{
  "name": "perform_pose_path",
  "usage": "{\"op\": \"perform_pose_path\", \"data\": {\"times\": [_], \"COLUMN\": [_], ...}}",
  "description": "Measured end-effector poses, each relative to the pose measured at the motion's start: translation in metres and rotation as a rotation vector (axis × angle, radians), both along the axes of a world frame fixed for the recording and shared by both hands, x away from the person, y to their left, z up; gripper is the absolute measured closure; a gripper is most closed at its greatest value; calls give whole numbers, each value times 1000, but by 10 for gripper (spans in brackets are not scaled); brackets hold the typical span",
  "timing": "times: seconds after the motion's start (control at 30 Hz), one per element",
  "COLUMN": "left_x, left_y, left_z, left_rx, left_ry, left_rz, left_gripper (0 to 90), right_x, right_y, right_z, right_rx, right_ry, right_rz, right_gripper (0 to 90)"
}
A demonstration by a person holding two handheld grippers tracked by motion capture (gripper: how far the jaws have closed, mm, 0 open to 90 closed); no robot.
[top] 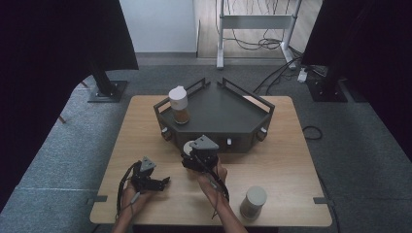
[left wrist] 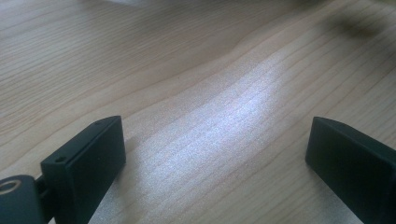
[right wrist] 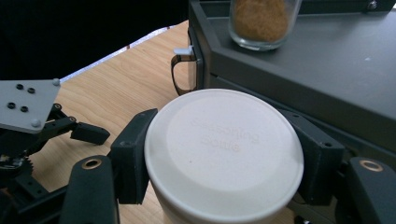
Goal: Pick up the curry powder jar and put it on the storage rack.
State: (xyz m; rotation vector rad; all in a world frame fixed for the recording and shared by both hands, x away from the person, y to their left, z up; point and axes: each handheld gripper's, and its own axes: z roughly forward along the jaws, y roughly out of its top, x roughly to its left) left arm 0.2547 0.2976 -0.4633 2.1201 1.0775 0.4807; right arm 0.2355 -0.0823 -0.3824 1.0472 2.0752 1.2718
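Observation:
My right gripper (top: 190, 148) is shut on a white-lidded jar (top: 188, 145), held just above the table in front of the dark tray stand (top: 228, 111). In the right gripper view both jaws press on the sides of the jar's (right wrist: 224, 149) round white lid, with the right gripper (right wrist: 223, 156) close to the stand's front wall (right wrist: 327, 70). A second jar (top: 180, 107) with a white lid and brown contents stands on the stand's left part, its glass base (right wrist: 264, 21) visible ahead. My left gripper (top: 164, 181) rests low over the wooden table (left wrist: 210, 70), and the left gripper (left wrist: 215, 149) is open with nothing between its jaws.
A third jar (top: 253, 201) with a pale lid stands near the table's front right edge. The stand has raised rails and small knobs (top: 229, 141) along its front. My left gripper (right wrist: 70, 133) lies to the left of the held jar. Cables and stand feet lie on the floor beyond.

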Motion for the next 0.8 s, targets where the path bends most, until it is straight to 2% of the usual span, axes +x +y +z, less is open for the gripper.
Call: {"op": "perform_pose_path", "data": {"times": [0.47,0.8], "left_x": [0,0], "left_y": [0,0], "left_z": [0,0], "left_rx": [-1,1], "left_ry": [1,1], "left_rz": [0,-2], "left_gripper": [46,46], "right_x": [-3,1], "right_y": [-24,-33], "right_z": [38,64], "right_rx": [22,8], "right_ry": [-11,-25], "right_rz": [25,24], "right_gripper": [329,330]}}
